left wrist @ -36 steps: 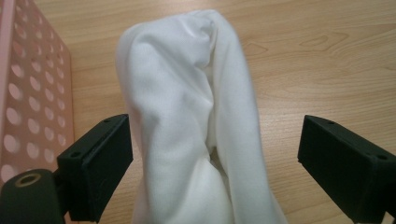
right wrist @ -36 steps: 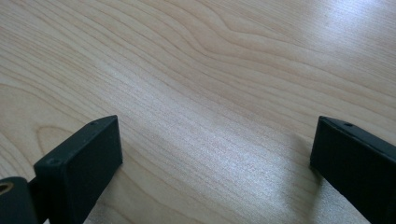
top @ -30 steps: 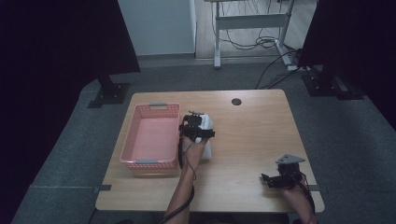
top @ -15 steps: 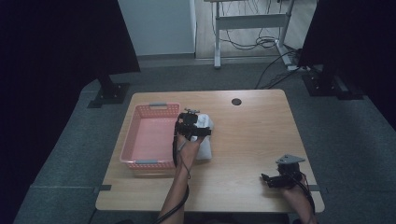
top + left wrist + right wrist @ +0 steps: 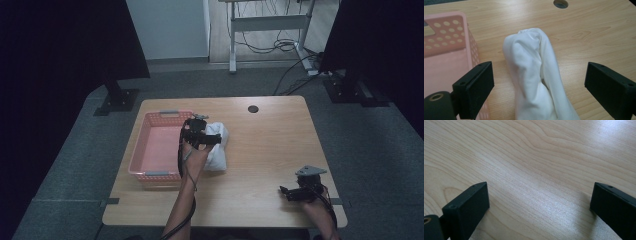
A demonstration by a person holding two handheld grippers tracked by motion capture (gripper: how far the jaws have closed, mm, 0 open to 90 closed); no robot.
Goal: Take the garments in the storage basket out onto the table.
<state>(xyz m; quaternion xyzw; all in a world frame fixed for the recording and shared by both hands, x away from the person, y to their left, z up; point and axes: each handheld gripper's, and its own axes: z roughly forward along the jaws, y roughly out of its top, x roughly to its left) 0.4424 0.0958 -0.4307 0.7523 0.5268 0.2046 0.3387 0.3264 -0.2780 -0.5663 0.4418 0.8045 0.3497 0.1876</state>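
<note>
Left gripper [image 5: 539, 82] jaws apart, straddling white cloth [image 5: 534, 75] on table just right of pink basket [image 5: 150, 150]. Right gripper [image 5: 292, 192] jaws apart, empty, near right edge. Risk: shallow pinch, loose folds slip out; basket wall may block left jaw.

The cloth [image 5: 534, 75] is plain white. The basket [image 5: 157, 150] is pink, its walls dotted with round holes. The table [image 5: 270, 145] is pale wood with wavy grain. Both grippers' jaws are black.
</note>
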